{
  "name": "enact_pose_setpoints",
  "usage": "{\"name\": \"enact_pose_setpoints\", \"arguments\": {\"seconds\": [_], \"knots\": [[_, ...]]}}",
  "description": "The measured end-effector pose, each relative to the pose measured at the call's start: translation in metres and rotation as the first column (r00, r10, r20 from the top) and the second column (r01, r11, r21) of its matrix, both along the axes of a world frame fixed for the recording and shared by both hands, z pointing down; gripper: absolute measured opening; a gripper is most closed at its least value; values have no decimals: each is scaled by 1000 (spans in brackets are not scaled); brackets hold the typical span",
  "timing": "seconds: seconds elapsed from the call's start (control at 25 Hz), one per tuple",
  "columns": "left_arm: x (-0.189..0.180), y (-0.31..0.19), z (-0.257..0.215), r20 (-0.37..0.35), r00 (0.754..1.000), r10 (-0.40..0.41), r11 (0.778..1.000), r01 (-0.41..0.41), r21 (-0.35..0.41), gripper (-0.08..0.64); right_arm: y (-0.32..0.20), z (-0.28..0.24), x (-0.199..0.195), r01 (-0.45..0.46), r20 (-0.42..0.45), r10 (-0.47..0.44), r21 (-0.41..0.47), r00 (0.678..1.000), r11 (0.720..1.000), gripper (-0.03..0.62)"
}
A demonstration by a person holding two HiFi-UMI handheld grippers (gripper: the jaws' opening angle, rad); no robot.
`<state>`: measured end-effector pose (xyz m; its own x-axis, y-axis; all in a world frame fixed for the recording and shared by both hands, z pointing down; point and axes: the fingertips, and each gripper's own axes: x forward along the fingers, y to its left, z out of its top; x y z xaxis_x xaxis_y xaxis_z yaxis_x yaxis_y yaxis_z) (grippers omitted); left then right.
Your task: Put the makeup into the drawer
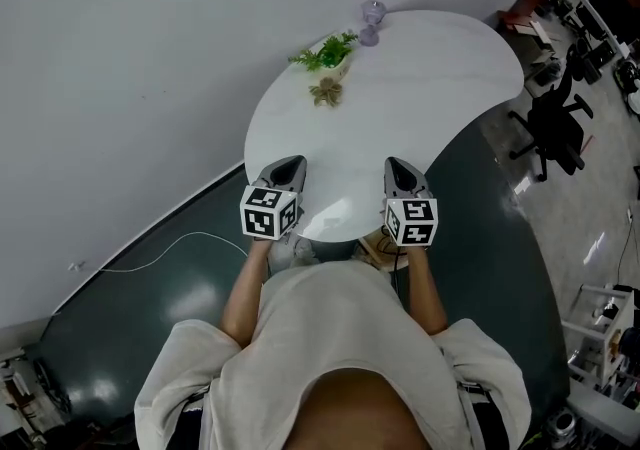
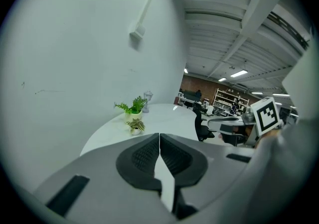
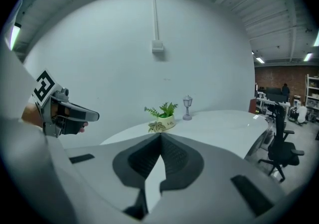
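Observation:
I see no makeup and no drawer in any view. My left gripper (image 1: 288, 164) hovers over the near edge of the white round table (image 1: 430, 88), its jaws shut with nothing between them. My right gripper (image 1: 398, 166) is level with it to the right, also shut and empty. In the left gripper view the left gripper's (image 2: 159, 136) ribbed pads meet at the tips. The right gripper view shows the same for the right gripper (image 3: 160, 136). Each gripper shows in the other's view, the right gripper (image 2: 219, 124) at the right edge and the left gripper (image 3: 92, 115) at the left edge.
At the table's far side stand a green potted plant (image 1: 325, 52), a small succulent pot (image 1: 326, 92) and a tiny lamp figurine (image 1: 372, 20). A grey wall runs behind. A black office chair (image 1: 555, 123) stands to the right, and a white cable (image 1: 170, 248) lies on the floor to the left.

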<state>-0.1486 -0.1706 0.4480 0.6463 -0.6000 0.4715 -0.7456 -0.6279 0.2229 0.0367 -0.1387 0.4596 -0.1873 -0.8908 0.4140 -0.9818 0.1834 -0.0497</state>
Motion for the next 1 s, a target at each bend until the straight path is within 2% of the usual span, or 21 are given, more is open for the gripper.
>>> {"name": "enact_pose_setpoints", "arguments": {"seconds": [0.32,1.0], "knots": [[-3,-11,-10,-13,1000,-8,999,8,33,12,-5,-10,-3,-1,-2,1,17,1000,1000,-5],[5,-9,-18,-25,999,21,999,-19,48,12,4,-13,0,-16,-5,16,22,1000,1000,-5]]}}
